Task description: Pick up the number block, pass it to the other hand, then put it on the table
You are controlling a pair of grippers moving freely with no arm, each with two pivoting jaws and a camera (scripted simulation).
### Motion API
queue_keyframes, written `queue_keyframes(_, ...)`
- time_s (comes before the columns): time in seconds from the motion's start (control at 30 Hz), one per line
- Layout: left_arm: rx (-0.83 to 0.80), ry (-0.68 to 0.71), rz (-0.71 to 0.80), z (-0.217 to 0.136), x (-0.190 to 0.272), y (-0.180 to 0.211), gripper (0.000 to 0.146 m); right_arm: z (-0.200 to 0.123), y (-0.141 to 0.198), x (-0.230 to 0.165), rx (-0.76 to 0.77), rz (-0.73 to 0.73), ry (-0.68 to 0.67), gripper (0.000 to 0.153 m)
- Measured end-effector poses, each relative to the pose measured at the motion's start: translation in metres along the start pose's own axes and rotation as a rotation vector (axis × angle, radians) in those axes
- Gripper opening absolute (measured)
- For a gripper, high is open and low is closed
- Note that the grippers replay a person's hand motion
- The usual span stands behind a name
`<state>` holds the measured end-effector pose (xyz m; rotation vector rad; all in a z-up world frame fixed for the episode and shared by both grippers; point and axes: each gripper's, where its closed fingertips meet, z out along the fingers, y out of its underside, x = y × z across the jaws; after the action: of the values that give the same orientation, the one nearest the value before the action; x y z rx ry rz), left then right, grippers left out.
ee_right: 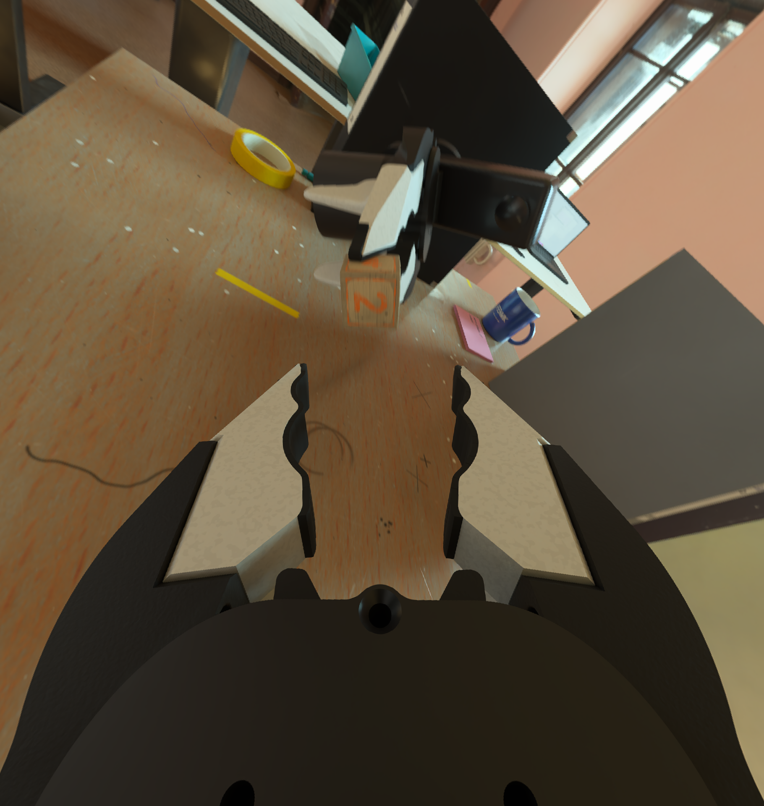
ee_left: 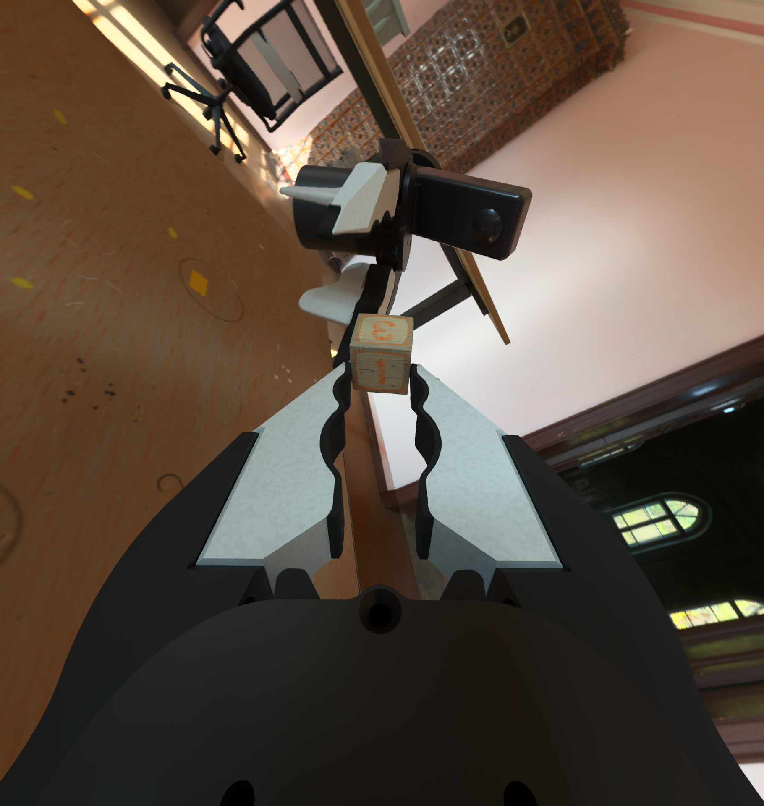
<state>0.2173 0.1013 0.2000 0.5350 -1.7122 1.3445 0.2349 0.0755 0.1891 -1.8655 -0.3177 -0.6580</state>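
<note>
Left wrist view first: the left gripper (ee_left: 380,370) has its jaws clenched on the number block (ee_left: 381,354), pinching it at the very tips, lifted well clear of the counter (ee_left: 110,305). Just beyond the block hangs the right gripper (ee_left: 328,244), one pale fingertip reaching close to the block's far side, though whether it touches cannot be told from here.

Right wrist view next: the right gripper (ee_right: 380,375) has its jaws released and spread wide with nothing between them, and the number block (ee_right: 371,292) sits ahead, apart from the tips, held from above by the left gripper (ee_right: 382,257).

As a judgement, the pick-up is done and the pass is about to happen; the right jaws have yet to close on the block, the left has yet to let go, and setting it down on the counter remains.

Hard to read: the block looks slightly blurred in the right wrist view, its top face is covered by the left fingers, and the far faces are hidden in both views
</note>
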Motion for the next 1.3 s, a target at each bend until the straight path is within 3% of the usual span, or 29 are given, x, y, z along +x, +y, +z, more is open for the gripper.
queue_keyframes(0.13, -0.026, 0.021, 0.026, 0.01, 0.006, 0.005, 0.026, 0.012, -0.018, -0.004, 0.04, -0.003, -0.012, 0.061)
queue_keyframes(0.33, -0.043, 0.039, 0.032, 0.011, 0.006, 0.009, 0.026, 0.016, -0.024, -0.012, 0.026, -0.025, -0.044, 0.027)
queue_keyframes(0.5, 0.009, 0.077, 0.036, 0.011, 0.009, 0.003, 0.028, 0.011, -0.023, -0.006, -0.024, -0.054, -0.038, 0.027)
queue_keyframes(0.57, 0.056, 0.05, 0.059, 0.003, 0.012, 0.0, 0.059, -0.004, -0.016, 0.006, -0.073, -0.072, -0.012, 0.027)
queue_keyframes(0.6, 0.08, 0.031, 0.072, -0.002, 0.013, -0.002, 0.066, -0.016, -0.01, 0.014, -0.114, -0.077, 0.001, 0.027)
queue_keyframes(0.7, 0.141, -0.041, 0.109, -0.018, 0.013, -0.005, 0.068, -0.061, 0.027, 0.043, -0.318, -0.046, 0.015, 0.027)
queue_keyframes(0.8, 0.152, -0.118, 0.135, -0.031, 0.014, -0.006, 0.068, -0.118, 0.092, 0.06, -0.644, 0.089, -0.058, 0.027)
queue_keyframes(0.93, 0.164, -0.132, 0.197, -0.037, 0.027, -0.011, 0.067, -0.178, 0.182, 0.045, -1.005, 0.269, -0.243, 0.027)
queue_keyframes(1.0, 0.159, -0.136, 0.213, -0.037, 0.031, -0.011, 0.067, -0.2, 0.219, 0.034, -1.16, 0.282, -0.322, 0.027)
queue_keyframes(1.13, 0.142, -0.138, 0.222, -0.035, 0.033, -0.007, 0.067, -0.224, 0.261, 0.013, -1.35, 0.342, -0.469, 0.027)
queue_keyframes(1.3, 0.15, -0.156, 0.218, -0.038, 0.029, -0.008, 0.06, -0.223, 0.279, 0.0, -1.436, 0.338, -0.557, 0.027)
